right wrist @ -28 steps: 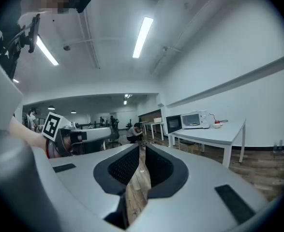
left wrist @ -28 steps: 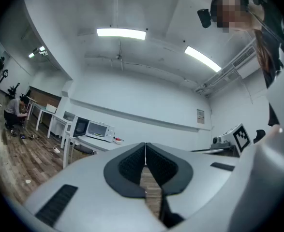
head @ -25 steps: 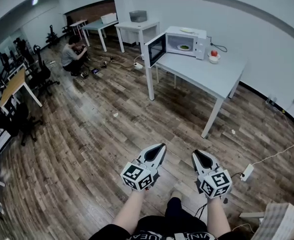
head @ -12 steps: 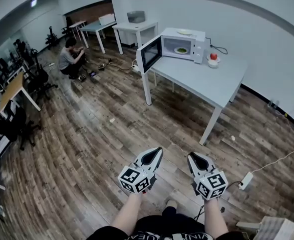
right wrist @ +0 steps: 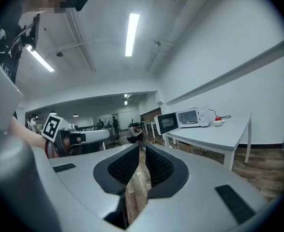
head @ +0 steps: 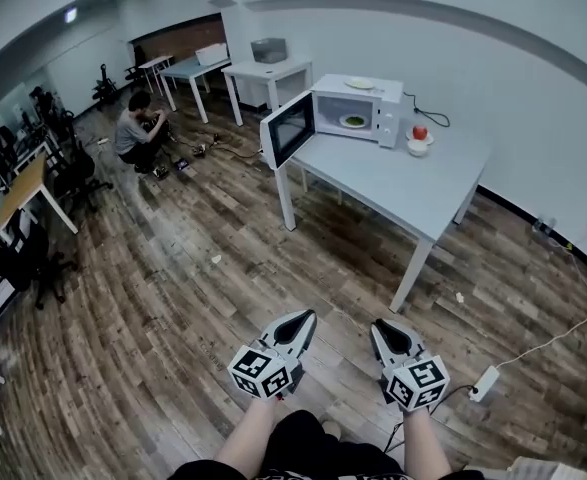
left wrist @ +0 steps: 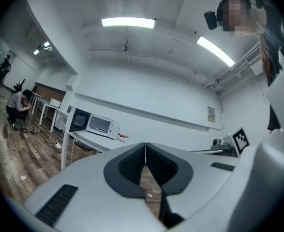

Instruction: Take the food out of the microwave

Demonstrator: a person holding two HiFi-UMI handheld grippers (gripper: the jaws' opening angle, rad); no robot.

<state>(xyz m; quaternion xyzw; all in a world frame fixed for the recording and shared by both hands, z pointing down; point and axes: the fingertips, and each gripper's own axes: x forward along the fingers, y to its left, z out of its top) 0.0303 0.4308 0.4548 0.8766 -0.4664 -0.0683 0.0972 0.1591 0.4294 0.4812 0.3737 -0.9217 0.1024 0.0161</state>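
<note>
The left gripper (head: 306, 317) and the right gripper (head: 379, 326) have pale grey shells with black ribbed pads (left wrist: 129, 168), and each carries a white cube (head: 263, 373) printed with black square markers. Beneath them the floor (head: 173, 288) is brown wood plank, streaked dark and light. Far ahead of them is a white microwave (head: 373, 103) with a dark door window (head: 289, 128) and green food (head: 353, 121) inside, on a pale grey table (head: 393, 183); further right as the grippers point, something red (head: 419, 132) in a white bowl (head: 417, 148)

The grey left gripper (head: 306, 317) and right gripper (head: 379, 328) bore black ribbed pads (left wrist: 127, 166) and black-and-white marker cubes (head: 263, 371); the clothing (head: 308, 446) was black.
</note>
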